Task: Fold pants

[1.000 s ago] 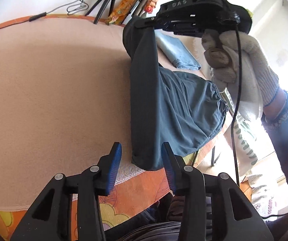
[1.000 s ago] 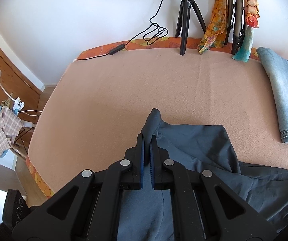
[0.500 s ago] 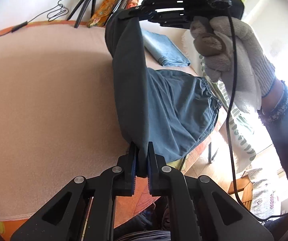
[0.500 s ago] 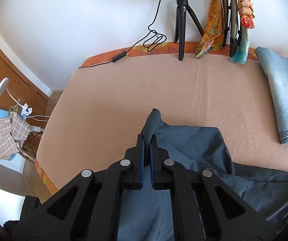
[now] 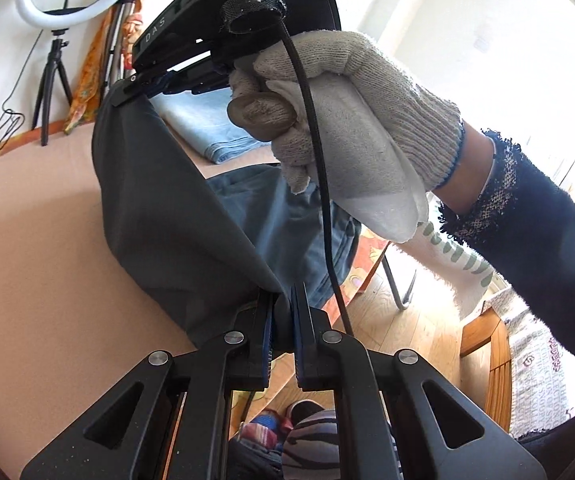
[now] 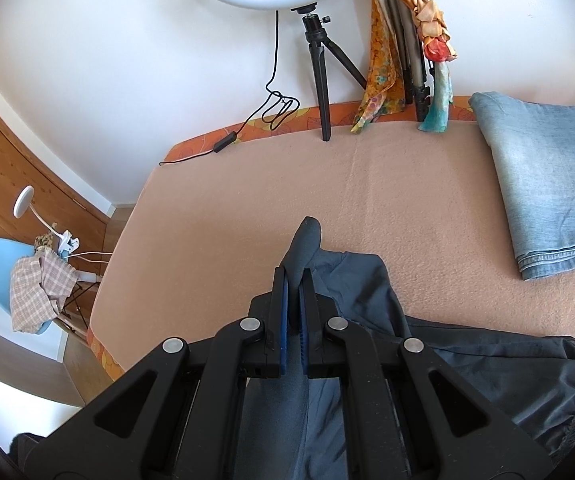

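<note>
both tongs (image 5: 282, 320) clamping pants (image 5: 159, 216) — lifted

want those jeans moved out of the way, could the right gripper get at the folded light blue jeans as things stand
Probably not right now: the right gripper is shut on the dark pants. The way across the blanket to the jeans looks open, though.

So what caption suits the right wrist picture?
Right tool clamps dark pants over a peach blanket, folded jeans nearby.

pants (image 6: 487, 364) run off frame, waistband perhaps partly hidden.
</note>
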Demonstrator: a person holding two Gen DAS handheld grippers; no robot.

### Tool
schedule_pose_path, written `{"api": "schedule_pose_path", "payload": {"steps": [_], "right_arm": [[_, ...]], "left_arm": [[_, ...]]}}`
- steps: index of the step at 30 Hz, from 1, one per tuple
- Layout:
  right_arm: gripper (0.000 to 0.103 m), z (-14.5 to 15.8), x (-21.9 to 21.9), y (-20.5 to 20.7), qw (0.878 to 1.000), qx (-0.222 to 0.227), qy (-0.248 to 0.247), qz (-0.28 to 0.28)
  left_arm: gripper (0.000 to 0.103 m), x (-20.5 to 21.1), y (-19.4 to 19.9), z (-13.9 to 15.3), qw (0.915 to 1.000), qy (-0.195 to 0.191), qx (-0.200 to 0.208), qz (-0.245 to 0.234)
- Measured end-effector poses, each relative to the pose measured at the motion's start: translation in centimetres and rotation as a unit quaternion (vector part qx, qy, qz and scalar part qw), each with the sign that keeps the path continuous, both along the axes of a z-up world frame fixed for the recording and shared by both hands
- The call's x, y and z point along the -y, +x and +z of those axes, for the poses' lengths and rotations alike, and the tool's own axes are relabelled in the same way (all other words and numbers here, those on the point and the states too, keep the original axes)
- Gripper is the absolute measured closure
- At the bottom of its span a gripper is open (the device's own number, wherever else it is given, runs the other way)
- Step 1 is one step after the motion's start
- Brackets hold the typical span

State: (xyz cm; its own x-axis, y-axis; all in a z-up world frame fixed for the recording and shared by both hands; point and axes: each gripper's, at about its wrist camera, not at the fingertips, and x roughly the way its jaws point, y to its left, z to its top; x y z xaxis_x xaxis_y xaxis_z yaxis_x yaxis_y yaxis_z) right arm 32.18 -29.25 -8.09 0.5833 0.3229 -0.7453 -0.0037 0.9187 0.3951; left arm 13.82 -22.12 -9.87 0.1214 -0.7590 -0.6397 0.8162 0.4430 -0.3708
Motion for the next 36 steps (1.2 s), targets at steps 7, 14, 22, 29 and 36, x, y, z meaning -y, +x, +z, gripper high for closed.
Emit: {"api": "schedule_pose_path", "payload": {"steps": [7, 14, 22, 29, 36], "right_arm": [[0.098, 1.3, 4.3, -1.9, 1.0, 0.011, -0.002, -0.011], [0.098, 2.3, 9.3, -4.1, 0.999, 0.014, -0.014, -0.026], [0.098, 1.8, 14.5, -6.1, 0.999, 0.009, -0.027, -0.042], [0.098, -0.3, 19.8, -7.7, 0.997, -0.011, -0.037, -0.06], [0.098, -3.8, 24.7, -8.4, 0.995, -0.032, -0.029, -0.086]], "left_arm": [[0.097, 4.3, 0.0, 0.9, 0.9982, -0.034, -0.026, -0.043], [0.097, 8.7, -0.1, 0.9, 0.9942, -0.053, -0.044, -0.083], [0.097, 14.0, -0.1, 0.0, 0.989, -0.052, -0.056, -0.127], [0.097, 18.8, -0.4, -1.9, 0.9839, -0.04, -0.063, -0.163], [0.097, 23.0, -0.4, -4.0, 0.9818, -0.015, -0.069, -0.176]]}}
